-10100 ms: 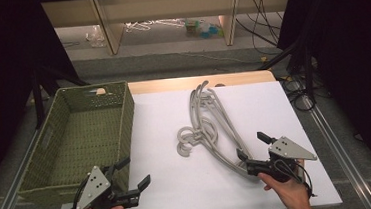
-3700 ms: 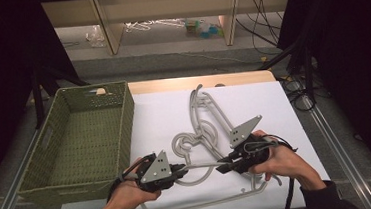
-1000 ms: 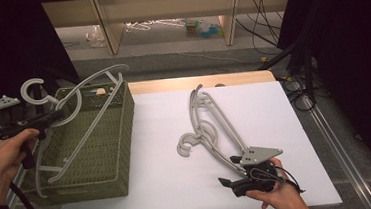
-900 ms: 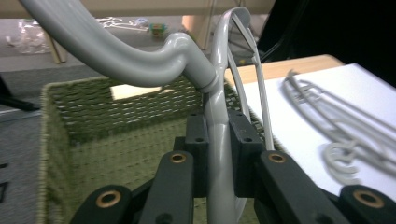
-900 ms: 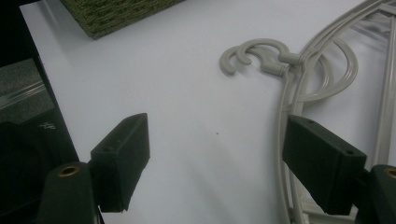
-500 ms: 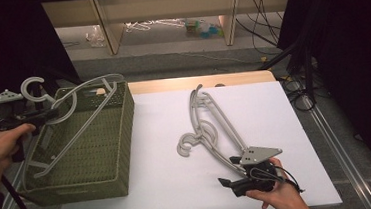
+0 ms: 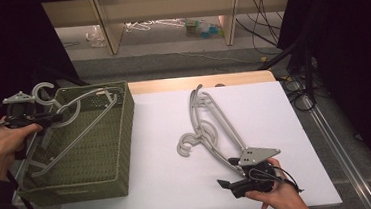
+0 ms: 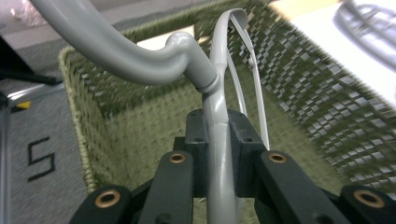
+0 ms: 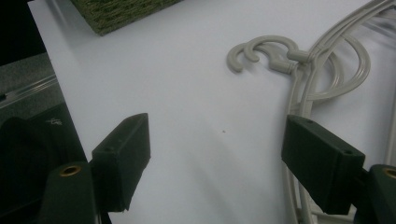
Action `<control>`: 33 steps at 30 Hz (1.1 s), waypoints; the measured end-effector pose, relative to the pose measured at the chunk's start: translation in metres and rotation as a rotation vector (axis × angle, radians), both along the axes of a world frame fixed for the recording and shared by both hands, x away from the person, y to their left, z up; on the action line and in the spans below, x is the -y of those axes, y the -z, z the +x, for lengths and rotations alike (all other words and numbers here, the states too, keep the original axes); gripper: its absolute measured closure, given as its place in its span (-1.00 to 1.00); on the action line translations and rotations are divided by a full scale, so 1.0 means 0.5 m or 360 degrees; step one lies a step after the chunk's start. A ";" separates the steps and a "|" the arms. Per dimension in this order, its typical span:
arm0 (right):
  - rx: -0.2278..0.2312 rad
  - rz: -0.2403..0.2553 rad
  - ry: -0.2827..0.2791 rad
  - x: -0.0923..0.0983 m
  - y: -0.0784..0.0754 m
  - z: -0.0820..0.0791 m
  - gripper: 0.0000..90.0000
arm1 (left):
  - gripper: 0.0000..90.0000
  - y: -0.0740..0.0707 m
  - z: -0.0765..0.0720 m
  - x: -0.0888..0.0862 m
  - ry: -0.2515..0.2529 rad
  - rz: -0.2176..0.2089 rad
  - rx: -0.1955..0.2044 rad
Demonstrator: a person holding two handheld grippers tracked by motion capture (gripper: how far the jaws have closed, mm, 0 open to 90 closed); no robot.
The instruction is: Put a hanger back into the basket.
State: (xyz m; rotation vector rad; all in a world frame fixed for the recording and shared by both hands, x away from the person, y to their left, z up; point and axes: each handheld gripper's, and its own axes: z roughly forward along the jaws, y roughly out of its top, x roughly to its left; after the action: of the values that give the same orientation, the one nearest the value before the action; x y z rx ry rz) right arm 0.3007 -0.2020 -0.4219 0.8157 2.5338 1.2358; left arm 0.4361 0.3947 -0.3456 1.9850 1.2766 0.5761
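Note:
A grey plastic hanger (image 7: 83, 135) hangs tilted into the green woven basket (image 7: 127, 120), its hook (image 7: 42, 90) sticking up over the basket's left rim. My left gripper (image 7: 54, 116) is shut on the hanger's neck just below the hook; the left gripper view shows the jaws (image 8: 217, 135) clamped on the grey stem (image 8: 140, 60) above the basket's inside (image 8: 140, 126). A pile of grey hangers (image 7: 210, 127) lies mid-table. My right gripper (image 7: 228, 174) rests open at the pile's near end, jaws wide (image 9: 217, 163), one pad beside a hanger bar (image 9: 299, 60).
The white tabletop (image 7: 162, 151) lies bare between the basket and the pile. A basket corner (image 9: 126, 11) shows at the top of the right gripper view. Cables (image 7: 298, 90) trail off the table's right edge. A low shelf (image 7: 166, 15) stands beyond the table.
My left gripper has carried the hanger rightward and down, so its far end now sits lower inside the basket. The right gripper has stayed put.

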 end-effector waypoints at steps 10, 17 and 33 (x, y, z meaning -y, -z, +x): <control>-0.0015 -0.0016 0.0001 0.000 0.005 0.002 -0.44 | 0.76 0.055 0.025 0.016 0.0034 0.0082 -0.0108; -0.0019 -0.0018 -0.0001 0.001 0.006 0.003 -0.44 | 0.74 0.088 0.026 0.010 -0.0048 0.0057 -0.0153; -0.0021 -0.0026 0.0001 0.000 0.007 0.004 -0.44 | 0.17 0.050 -0.044 0.002 -0.0200 -0.0148 0.0031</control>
State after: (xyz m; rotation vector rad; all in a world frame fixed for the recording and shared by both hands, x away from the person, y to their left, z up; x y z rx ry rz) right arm 0.3027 -0.2018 -0.4256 0.8238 2.5505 1.2118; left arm 0.4139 0.3938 -0.3708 1.8287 1.3982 0.5837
